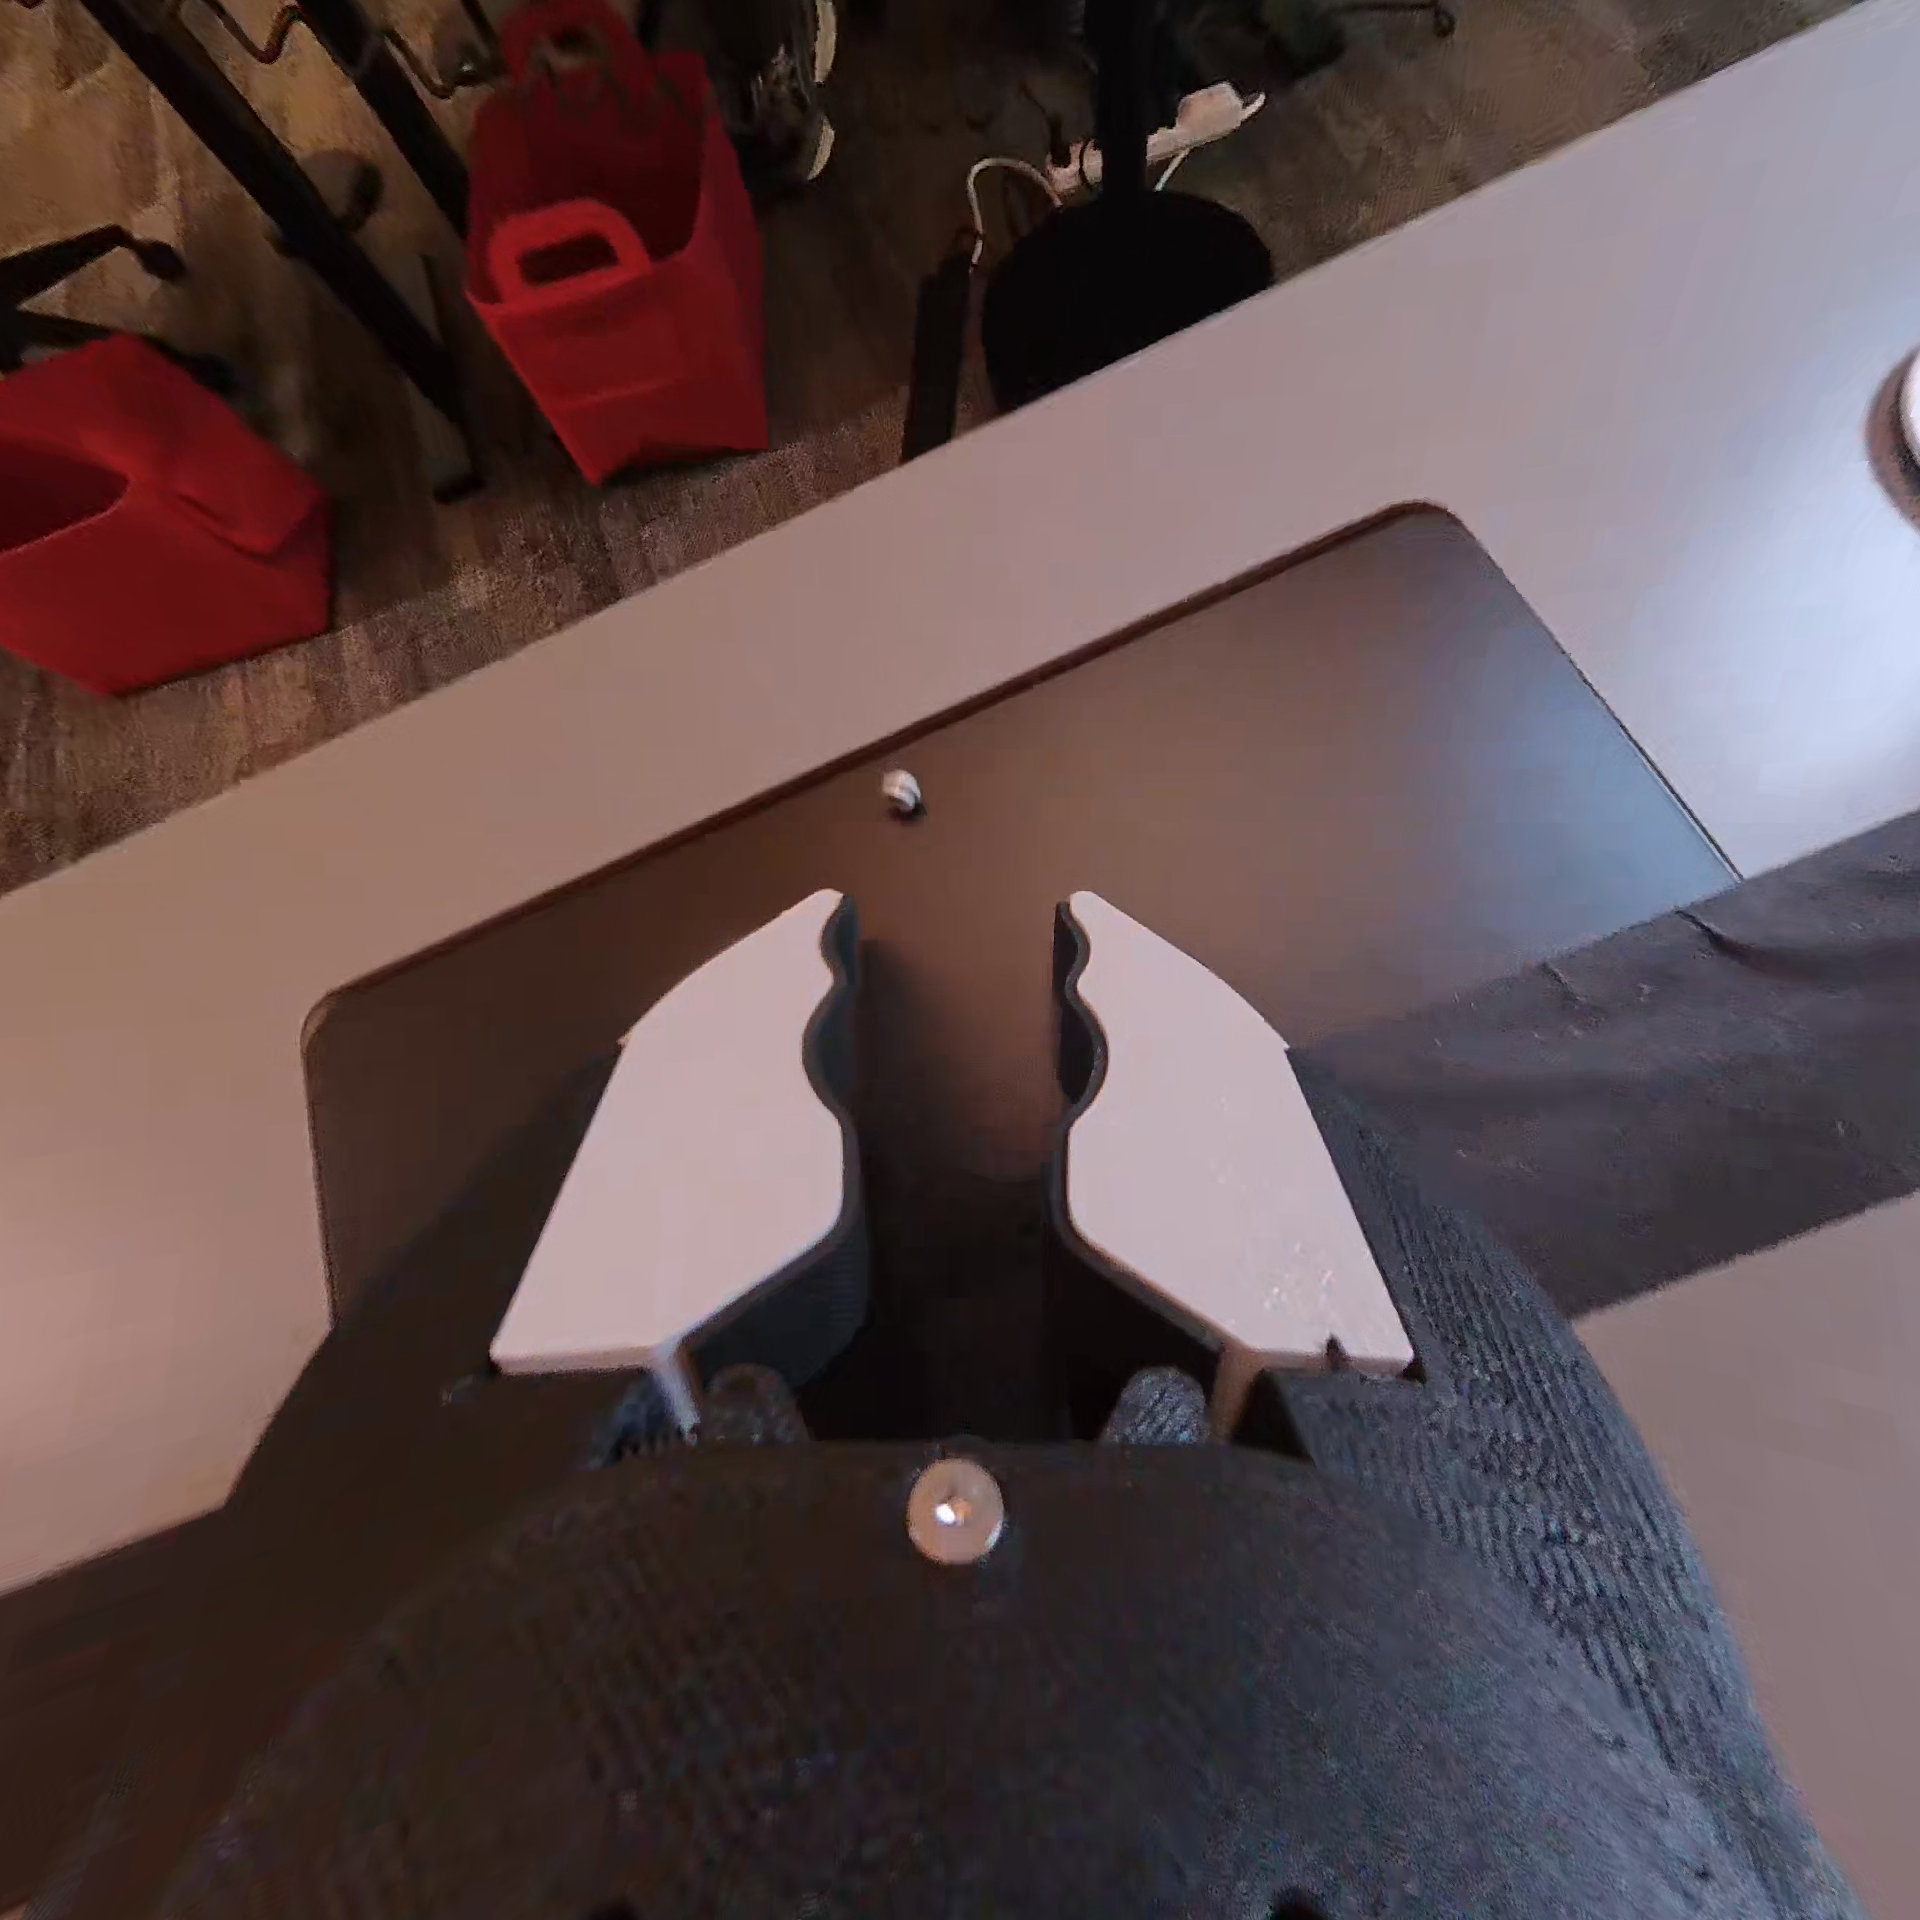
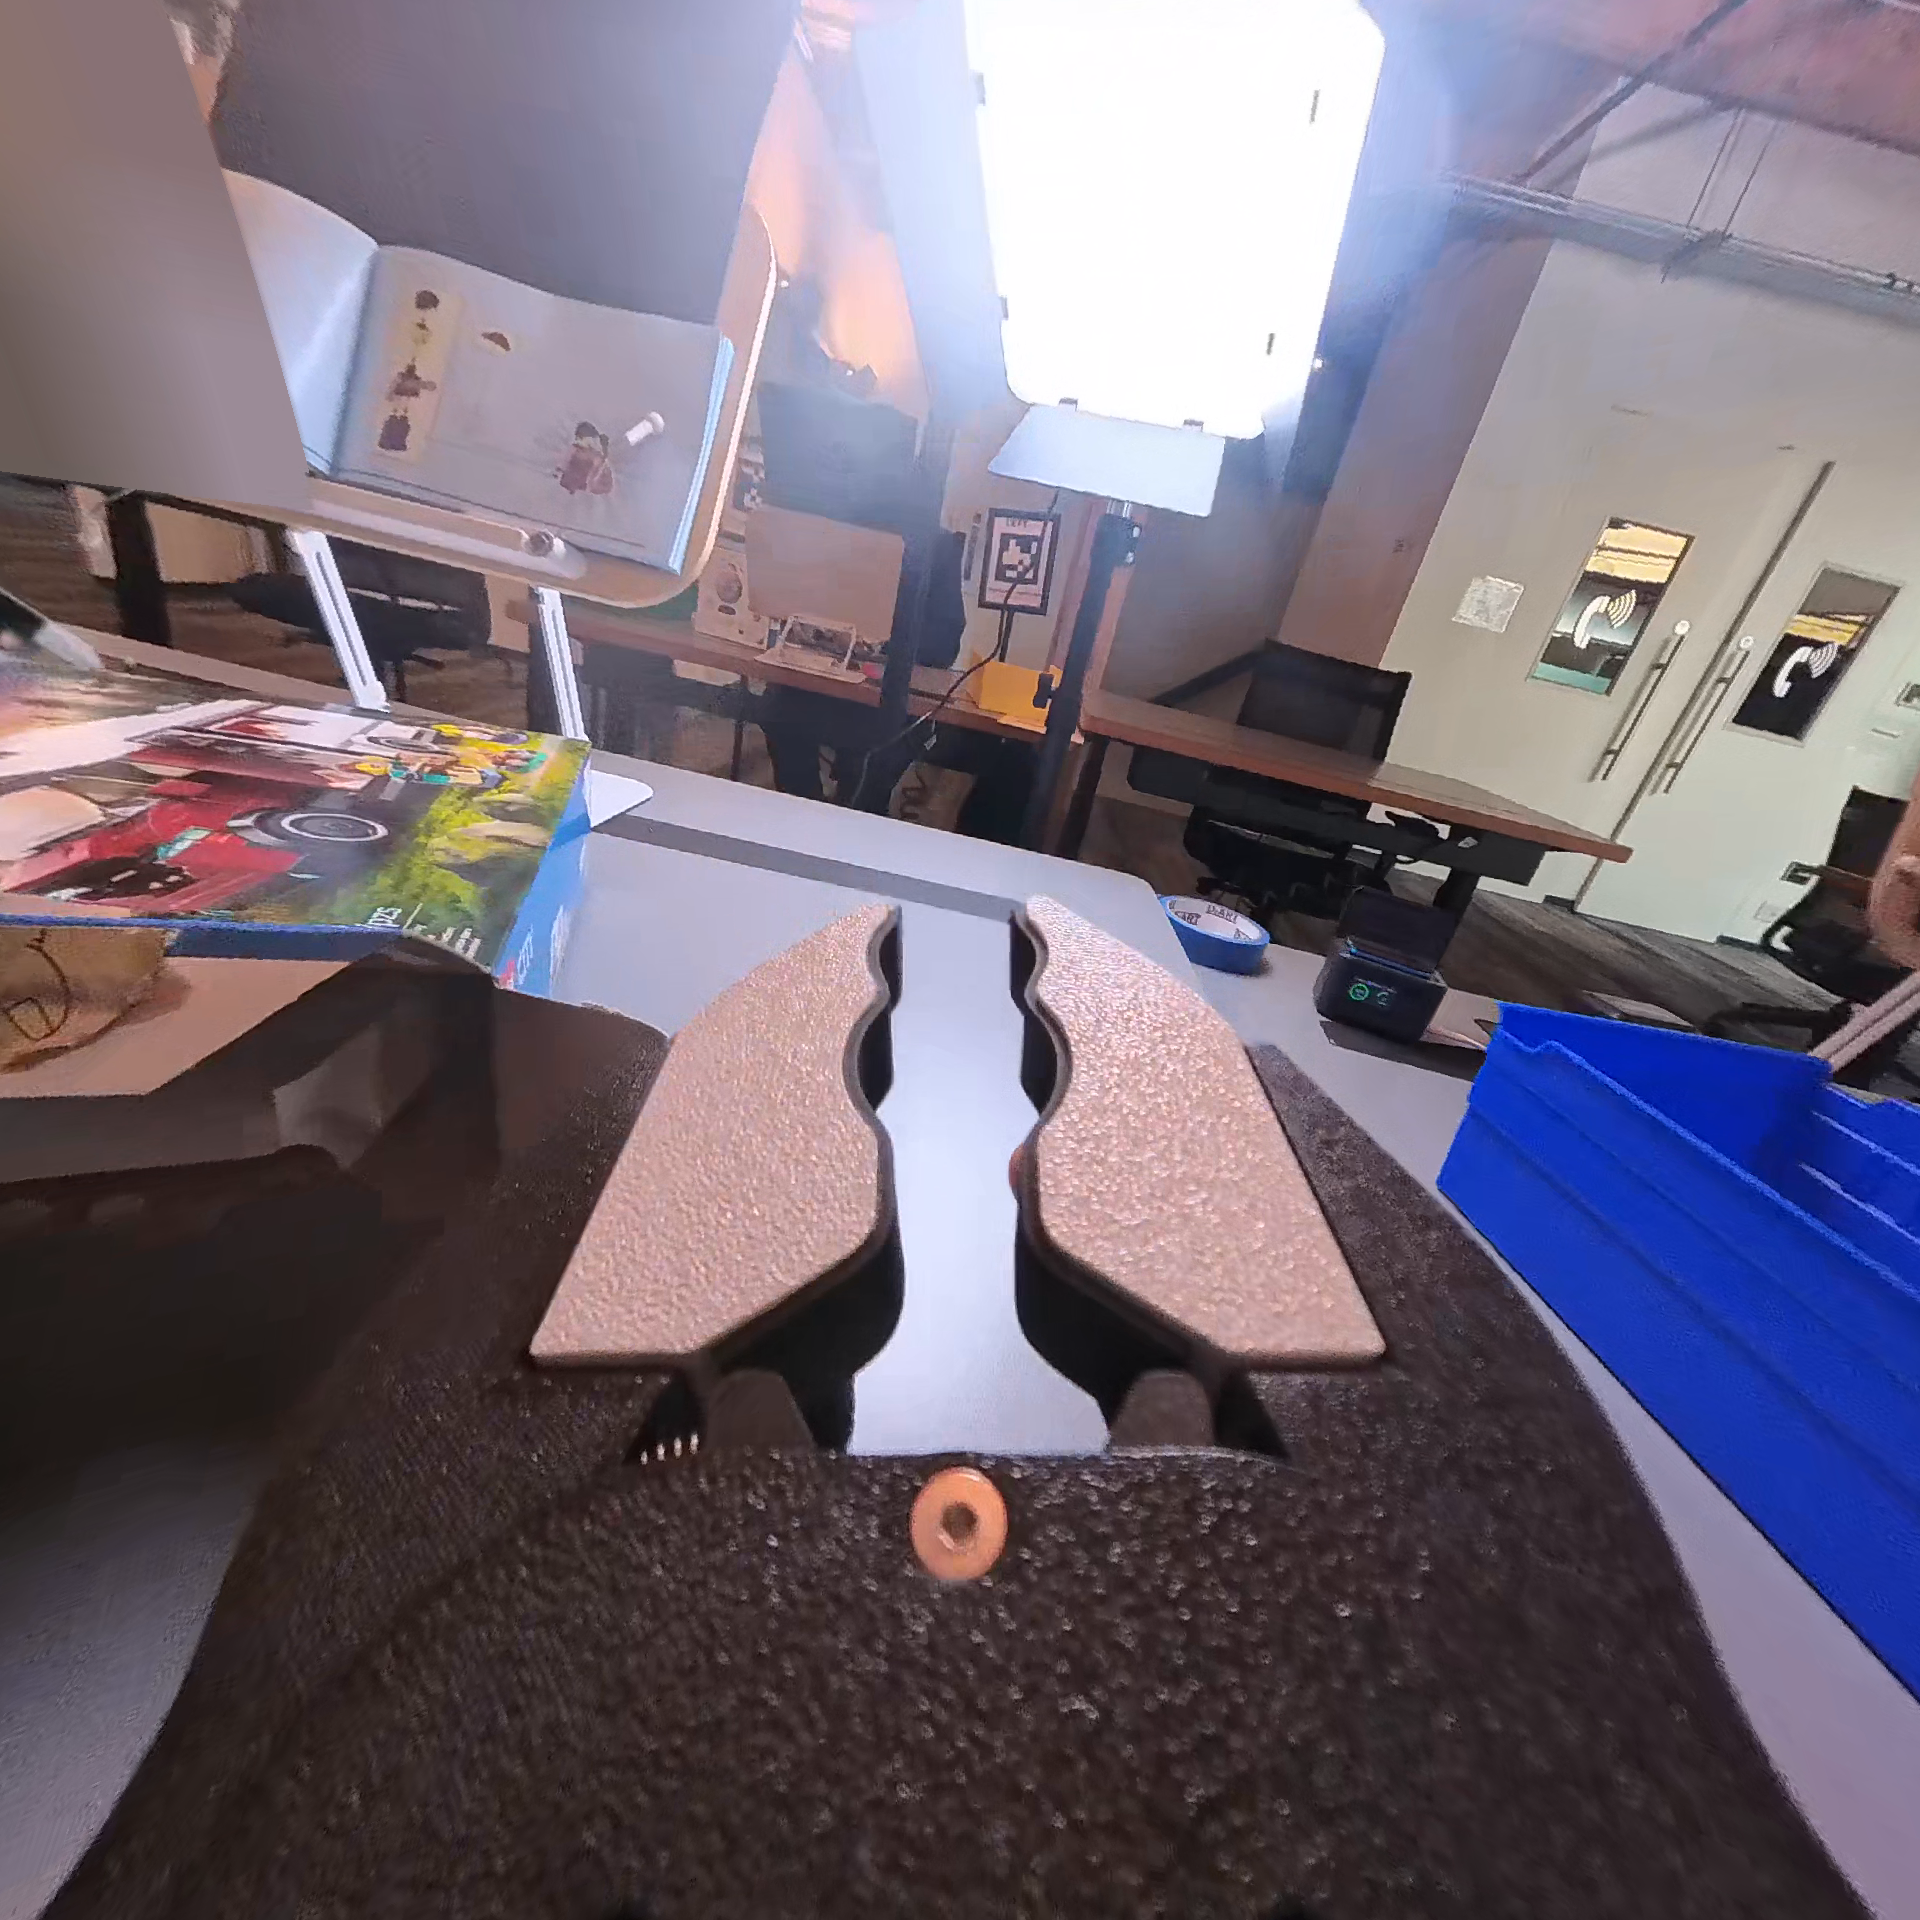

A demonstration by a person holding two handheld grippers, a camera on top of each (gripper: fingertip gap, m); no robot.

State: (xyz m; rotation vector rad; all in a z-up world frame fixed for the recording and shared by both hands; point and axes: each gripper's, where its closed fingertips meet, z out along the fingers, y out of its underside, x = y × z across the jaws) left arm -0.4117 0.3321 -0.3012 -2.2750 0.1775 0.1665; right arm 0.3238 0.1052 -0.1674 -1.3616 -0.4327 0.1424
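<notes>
Lying beyond the parted fingers [image 1: 790, 997], small white piece [image 1: 900, 787].

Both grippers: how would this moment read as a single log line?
left gripper: open, empty, over dark mat, near small white piece | right gripper: open, empty

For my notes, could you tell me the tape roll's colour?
Blue tape roll, clearest in the right wrist view.
</notes>
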